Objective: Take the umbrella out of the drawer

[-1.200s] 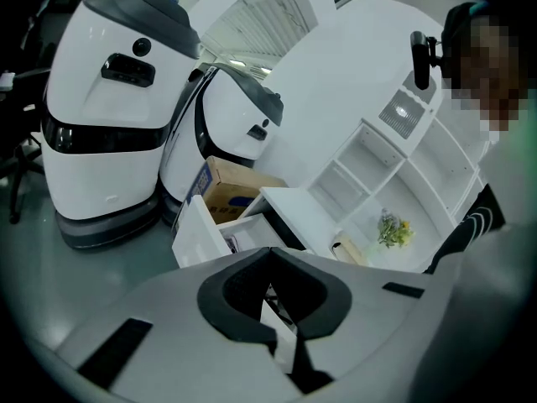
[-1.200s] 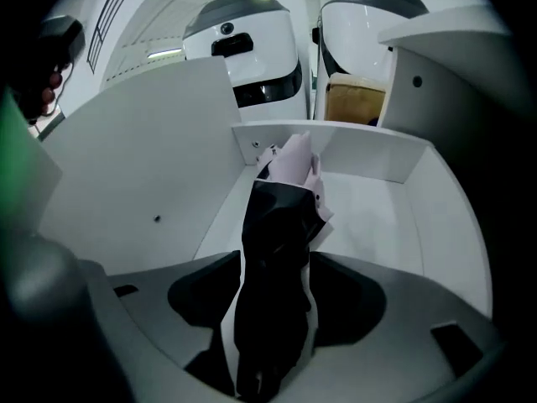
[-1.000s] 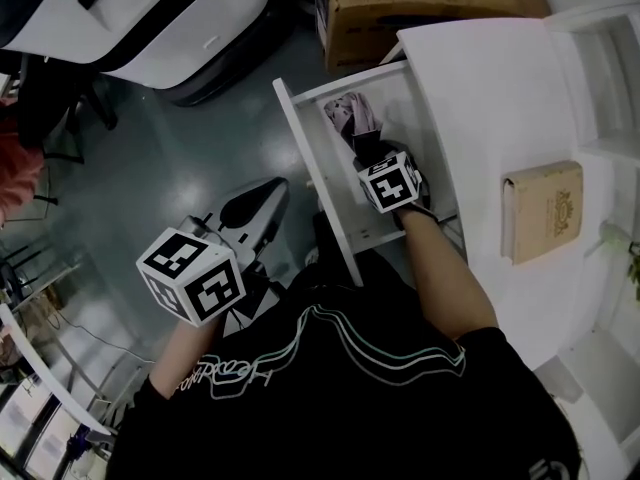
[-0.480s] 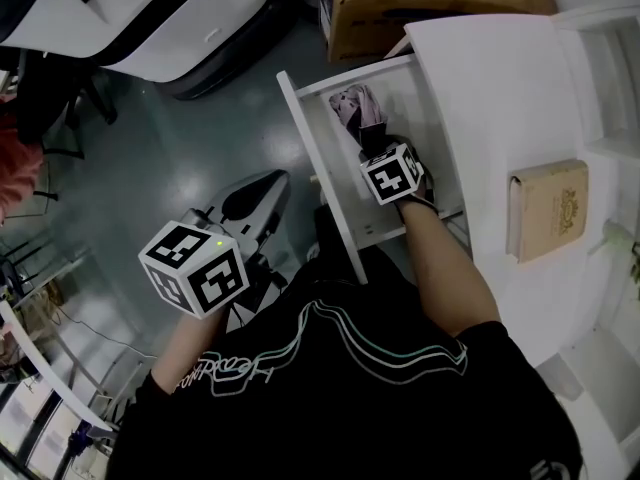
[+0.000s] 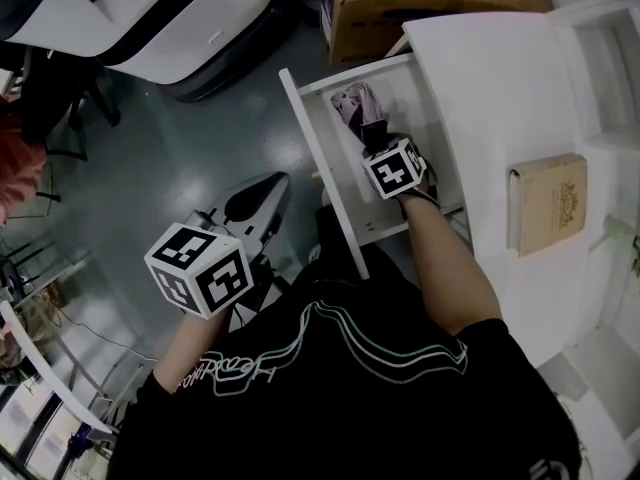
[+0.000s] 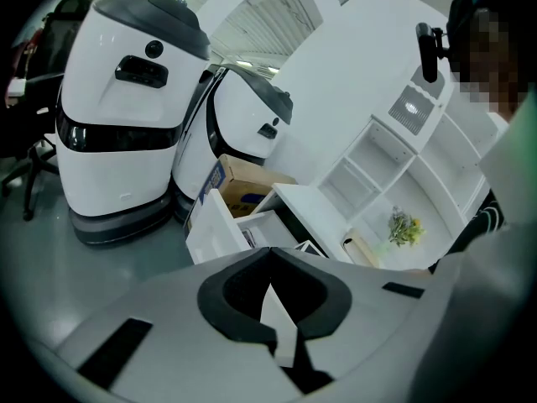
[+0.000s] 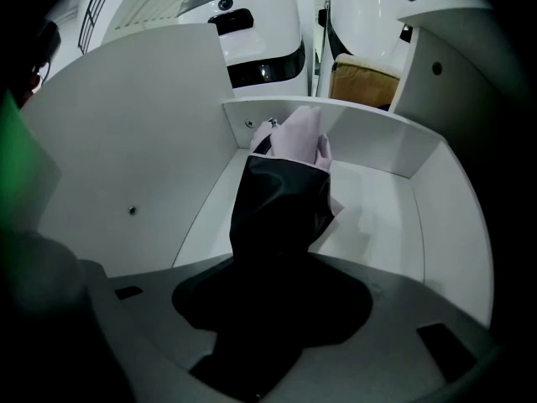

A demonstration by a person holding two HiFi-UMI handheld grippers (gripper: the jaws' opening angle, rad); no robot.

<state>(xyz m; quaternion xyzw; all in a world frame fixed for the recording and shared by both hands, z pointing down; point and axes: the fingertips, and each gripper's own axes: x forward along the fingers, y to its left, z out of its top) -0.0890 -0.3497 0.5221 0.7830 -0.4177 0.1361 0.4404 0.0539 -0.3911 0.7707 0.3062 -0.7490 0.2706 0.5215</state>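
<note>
Nearest the person, the left gripper [image 6: 270, 259] hangs over the grey floor [image 5: 150, 158], its jaws pressed together on nothing. The right gripper [image 7: 273, 284] reaches into the open white drawer [image 7: 394, 217] and pinches the black end of the folded umbrella [image 7: 289, 175], which lies lengthwise parallel to the drawer front, pink folds pointing away. Beyond stand a cardboard box [image 5: 430, 3] and white robot machines [image 6: 126, 99]; a book [image 5: 545, 206] lies on the white desk [image 5: 480, 88].

A robotics lab is suggested by large white robots [image 6: 126, 107] parked on a glossy grey floor [image 5: 170, 158], beside a cardboard box [image 5: 430, 8] and curved white desk [image 5: 490, 78].
</note>
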